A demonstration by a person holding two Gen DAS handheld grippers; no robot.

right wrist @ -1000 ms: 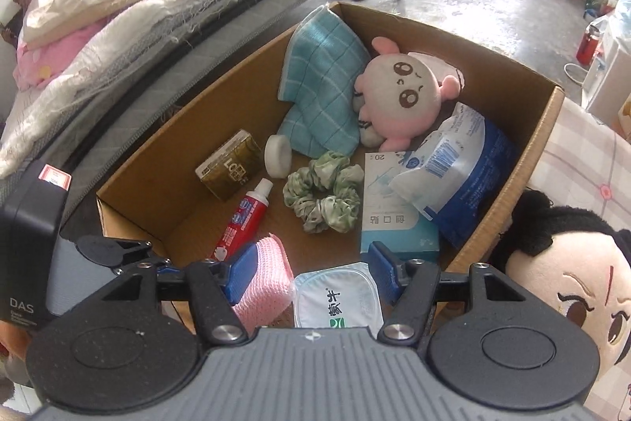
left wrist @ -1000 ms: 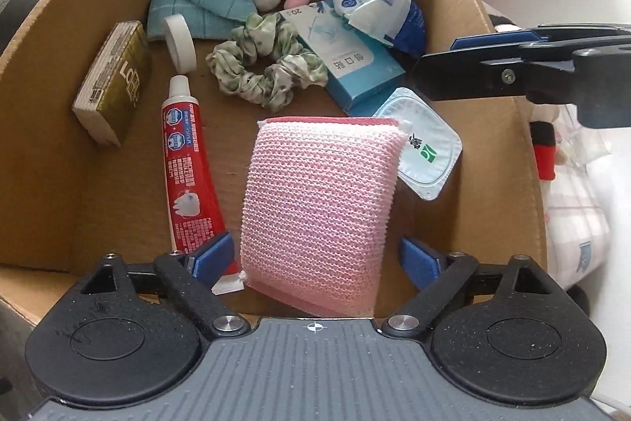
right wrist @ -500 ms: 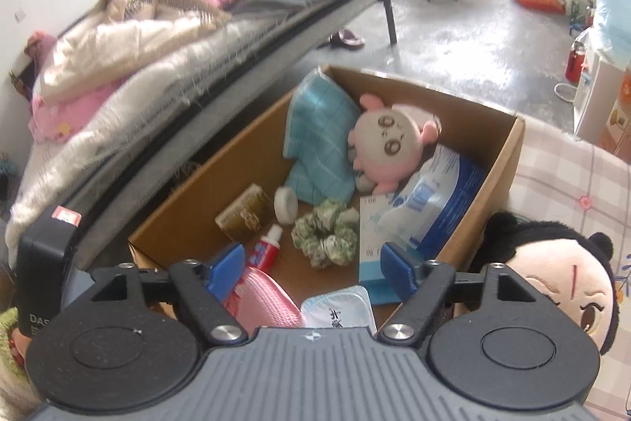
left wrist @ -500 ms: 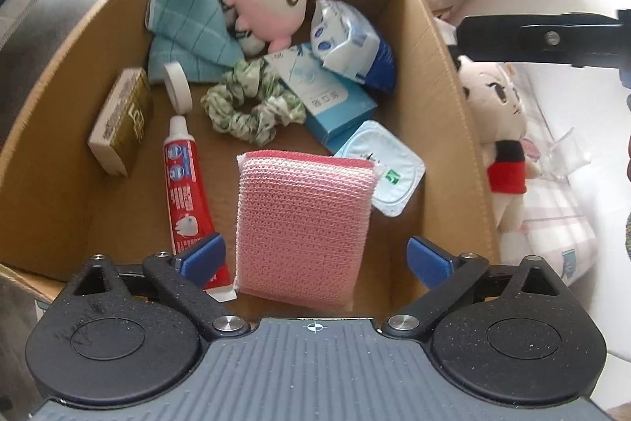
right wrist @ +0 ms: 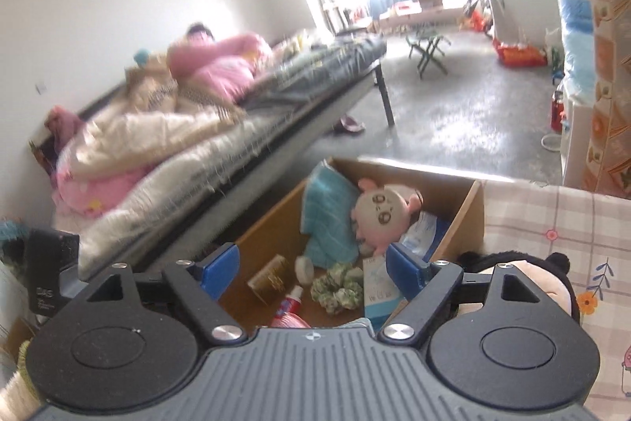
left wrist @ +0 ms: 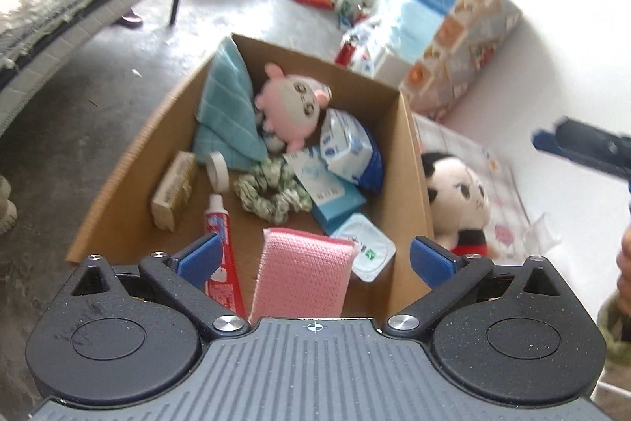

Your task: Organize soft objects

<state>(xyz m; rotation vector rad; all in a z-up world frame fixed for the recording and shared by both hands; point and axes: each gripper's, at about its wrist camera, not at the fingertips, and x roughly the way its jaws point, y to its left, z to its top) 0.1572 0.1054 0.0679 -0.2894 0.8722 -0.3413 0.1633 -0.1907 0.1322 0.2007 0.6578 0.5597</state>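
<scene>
Brown cardboard box (left wrist: 130, 180) is crowded; both tongs, left (left wrist: 313, 255) and right (right wrist: 311, 263), have just been opening, empty. Black-haired plush doll (left wrist: 459, 196) outside may be forgotten.

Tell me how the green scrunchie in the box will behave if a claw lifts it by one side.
The green scrunchie is ruffled cloth, so it probably sags and stretches. It looks light and unlikely to slip. It lies against the blue carton, which may shift slightly.
</scene>
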